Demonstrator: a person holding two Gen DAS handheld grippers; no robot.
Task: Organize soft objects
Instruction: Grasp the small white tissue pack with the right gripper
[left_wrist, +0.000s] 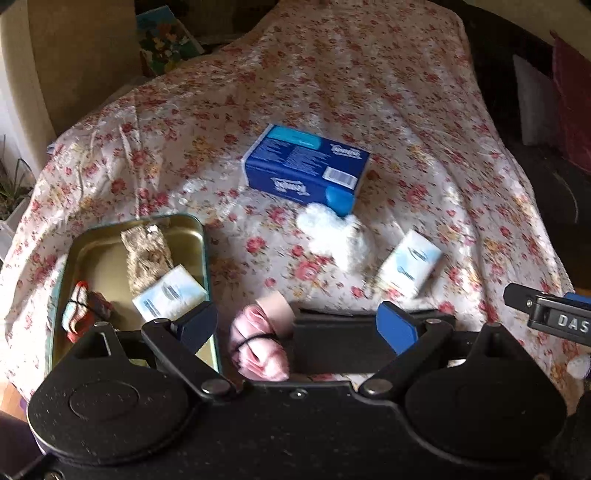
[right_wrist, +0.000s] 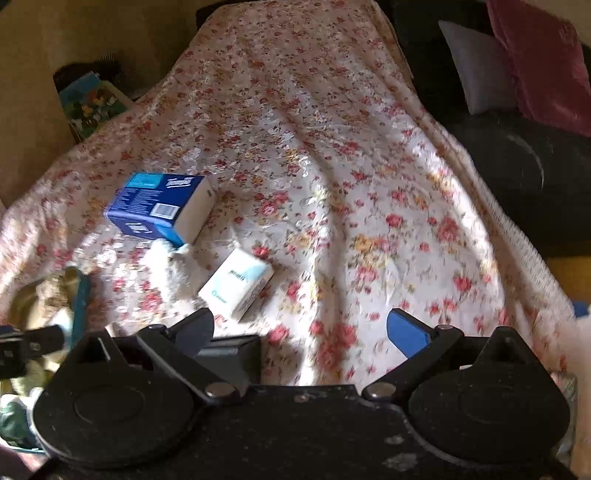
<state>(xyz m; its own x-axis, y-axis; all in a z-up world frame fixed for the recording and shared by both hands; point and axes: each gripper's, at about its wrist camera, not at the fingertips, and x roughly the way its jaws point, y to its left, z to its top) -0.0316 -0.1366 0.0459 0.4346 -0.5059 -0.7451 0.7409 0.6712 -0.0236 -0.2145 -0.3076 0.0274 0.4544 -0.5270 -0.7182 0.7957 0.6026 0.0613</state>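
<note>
We hold the left gripper (left_wrist: 301, 325) and right gripper (right_wrist: 301, 328) with jaws wide apart, empty. A fluffy white cotton wad (left_wrist: 338, 238) lies on the floral cloth (left_wrist: 369, 92) beside the glossy blue tissue box (left_wrist: 306, 166); the rectangular gold metal tin (left_wrist: 92, 243) holds soft packs.

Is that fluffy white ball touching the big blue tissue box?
Touching. In the left wrist view the white ball overlaps the blue box's near bottom corner with no cloth visible between them; the right wrist view shows the same.

Cloth (left_wrist: 369, 92) white, red-pink florals. Box (left_wrist: 306, 168) dark blue, teal top. Fluff (left_wrist: 338, 236) white. Tin (left_wrist: 192, 236) gold inside, teal rim. Roll (left_wrist: 258, 343) pink. Pads (left_wrist: 397, 326) blue.
</note>
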